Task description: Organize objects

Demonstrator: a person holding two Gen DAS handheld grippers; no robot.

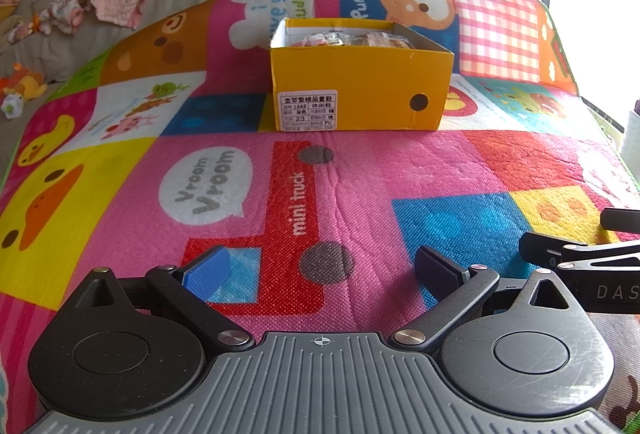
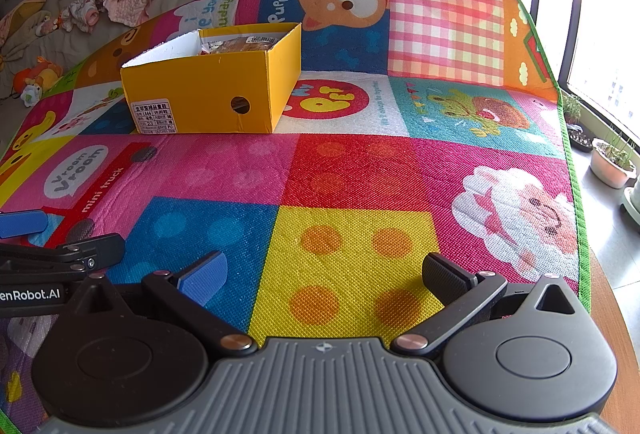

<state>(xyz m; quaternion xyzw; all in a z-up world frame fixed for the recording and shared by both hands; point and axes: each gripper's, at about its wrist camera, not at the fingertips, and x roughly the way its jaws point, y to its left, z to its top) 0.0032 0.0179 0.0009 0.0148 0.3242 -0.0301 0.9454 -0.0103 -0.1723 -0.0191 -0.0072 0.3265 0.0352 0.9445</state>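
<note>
Spread over a raised surface, edge to edge: a bright cartoon play mat (image 1: 360, 170) (image 2: 360, 170) with ducks, a puppy and a red "mini truck". Standing on its far half, a yellow cardboard box (image 1: 356, 90) (image 2: 216, 90), lid off, white inside, with a white printed label and a round dark hole on the near wall. Inside the box, wrapped packets (image 1: 360, 38) (image 2: 240, 44), only their tops visible and too small to identify. Low over the near mat, the left gripper (image 1: 324, 268), jaws wide and empty. Just beside it, the right gripper (image 2: 326, 272), jaws likewise wide, gripping nothing. Only in the right wrist view: potted plants (image 2: 612, 158) by a window. Clearer in the left view: crumpled clothes (image 1: 100, 2) and a soft toy (image 1: 24, 84) beyond the mat's left edge.
</note>
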